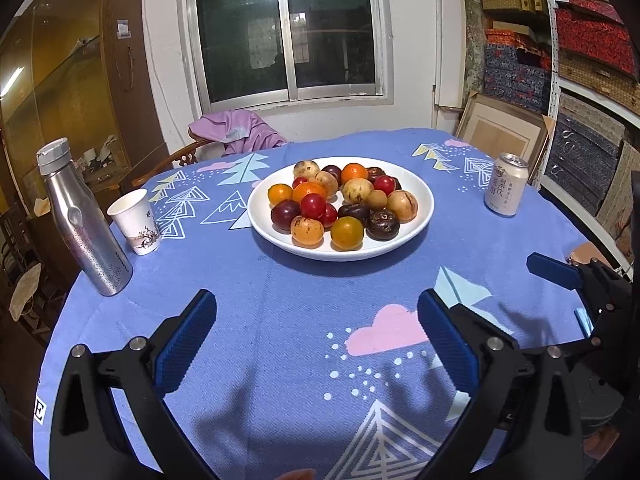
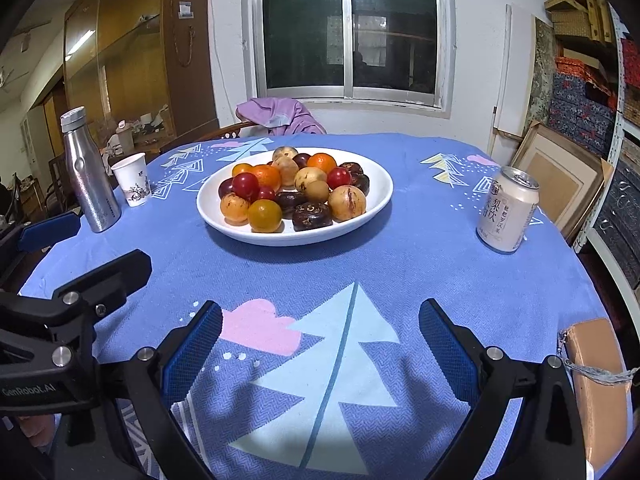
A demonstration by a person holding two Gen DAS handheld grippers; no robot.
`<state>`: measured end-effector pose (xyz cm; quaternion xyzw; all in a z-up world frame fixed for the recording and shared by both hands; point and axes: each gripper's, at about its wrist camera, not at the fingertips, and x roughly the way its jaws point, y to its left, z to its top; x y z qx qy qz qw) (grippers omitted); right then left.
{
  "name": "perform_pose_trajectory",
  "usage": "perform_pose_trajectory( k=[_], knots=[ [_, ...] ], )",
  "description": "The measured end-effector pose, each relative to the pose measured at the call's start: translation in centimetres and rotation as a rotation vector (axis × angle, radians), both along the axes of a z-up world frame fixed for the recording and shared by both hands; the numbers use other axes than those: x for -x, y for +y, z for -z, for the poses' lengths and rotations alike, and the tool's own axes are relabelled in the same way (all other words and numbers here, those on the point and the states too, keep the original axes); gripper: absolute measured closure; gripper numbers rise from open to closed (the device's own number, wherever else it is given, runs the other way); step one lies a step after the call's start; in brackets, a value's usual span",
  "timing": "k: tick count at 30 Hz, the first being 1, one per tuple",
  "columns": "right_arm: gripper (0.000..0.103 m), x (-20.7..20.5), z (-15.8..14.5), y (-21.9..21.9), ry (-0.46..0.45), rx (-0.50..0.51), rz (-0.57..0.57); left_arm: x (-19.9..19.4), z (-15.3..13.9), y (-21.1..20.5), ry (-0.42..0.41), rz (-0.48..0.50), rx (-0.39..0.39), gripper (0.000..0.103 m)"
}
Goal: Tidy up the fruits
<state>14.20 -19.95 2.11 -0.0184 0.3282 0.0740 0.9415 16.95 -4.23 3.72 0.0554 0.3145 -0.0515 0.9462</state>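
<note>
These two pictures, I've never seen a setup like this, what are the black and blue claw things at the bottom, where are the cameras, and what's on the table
The claws are two handheld grippers, one in each of a person's hands; there is no robot arm. Each carries a wide-angle camera looking forward between its two blue-padded fingers. One picture is from the left gripper, with the right one at its edge; the other is from the right gripper. Both are open and hold nothing. On the blue tablecloth sits a white plate piled with mixed fruits: red, orange, yellow-brown and dark ones. To the left stand a metal bottle and a paper cup; to the right, a drink can.
</note>
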Motion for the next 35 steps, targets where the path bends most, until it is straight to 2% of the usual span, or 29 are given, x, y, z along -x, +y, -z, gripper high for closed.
perform_pose_trajectory(
  k=[13, 17, 35],
  knots=[
    [0.003, 0.01, 0.01, 0.05, -0.001, 0.002, 0.000, -0.22, 0.16, 0.06, 0.012, 0.007, 0.020, 0.004],
    [0.003, 0.01, 0.01, 0.03, -0.001, 0.003, 0.000, 0.01, 0.25, -0.01, -0.003, -0.028, -0.002, 0.004],
    [0.003, -0.01, 0.04, 0.00, 0.001, 0.004, -0.001, -0.34, 0.20, 0.45, 0.032, -0.015, 0.041, 0.004]
  ],
)
